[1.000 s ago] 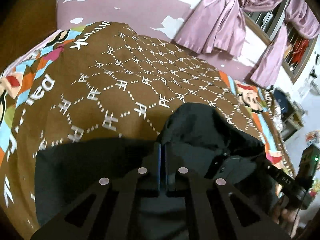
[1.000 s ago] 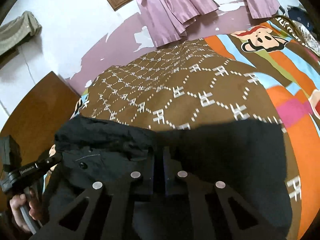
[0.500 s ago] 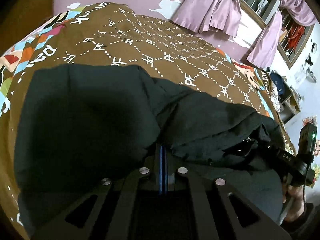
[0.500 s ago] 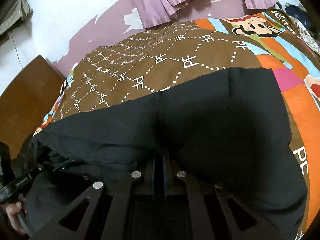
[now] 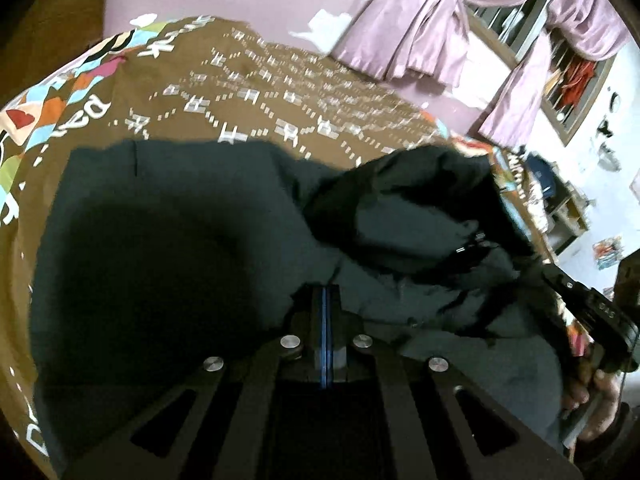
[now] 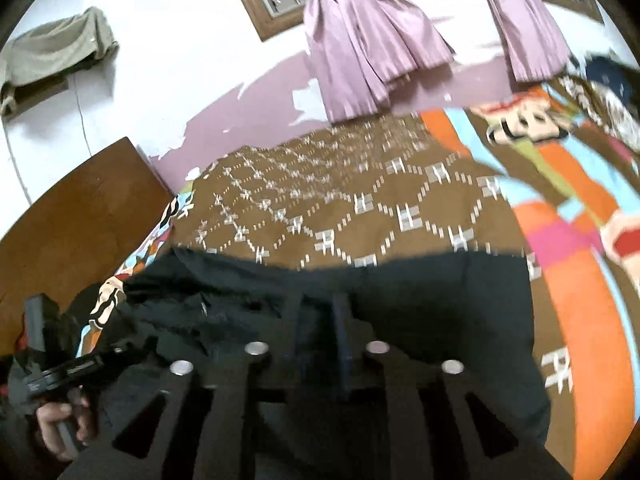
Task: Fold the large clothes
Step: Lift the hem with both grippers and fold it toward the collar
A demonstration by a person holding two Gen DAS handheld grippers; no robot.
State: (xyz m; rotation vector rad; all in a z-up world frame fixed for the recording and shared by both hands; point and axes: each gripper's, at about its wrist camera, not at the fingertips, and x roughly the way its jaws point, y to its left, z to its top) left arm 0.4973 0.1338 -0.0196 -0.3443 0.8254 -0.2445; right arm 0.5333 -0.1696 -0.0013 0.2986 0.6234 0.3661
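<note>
A large black garment (image 5: 168, 248) lies on the brown patterned bedspread (image 5: 260, 92). In the left wrist view my left gripper (image 5: 325, 300) is shut, its fingers pressed together at the cloth's near edge; whether cloth is pinched I cannot tell. A raised hump of the garment (image 5: 420, 200) stands to its right. In the right wrist view the garment (image 6: 440, 300) lies flat ahead of my right gripper (image 6: 320, 312), whose fingers stand apart over the cloth. The right gripper's body (image 5: 592, 312) shows at the left view's right edge.
The bedspread (image 6: 360, 200) has colourful cartoon borders. A wooden headboard (image 6: 72, 216) stands at the left. Purple curtains (image 6: 360, 40) hang on the far wall. A shelf with clutter (image 5: 560, 208) stands beyond the bed's right side.
Both grippers pulled back and up from the spread garment. The right gripper's fingers have parted and let go of the cloth. The garment's right part has bunched up into a hump.
</note>
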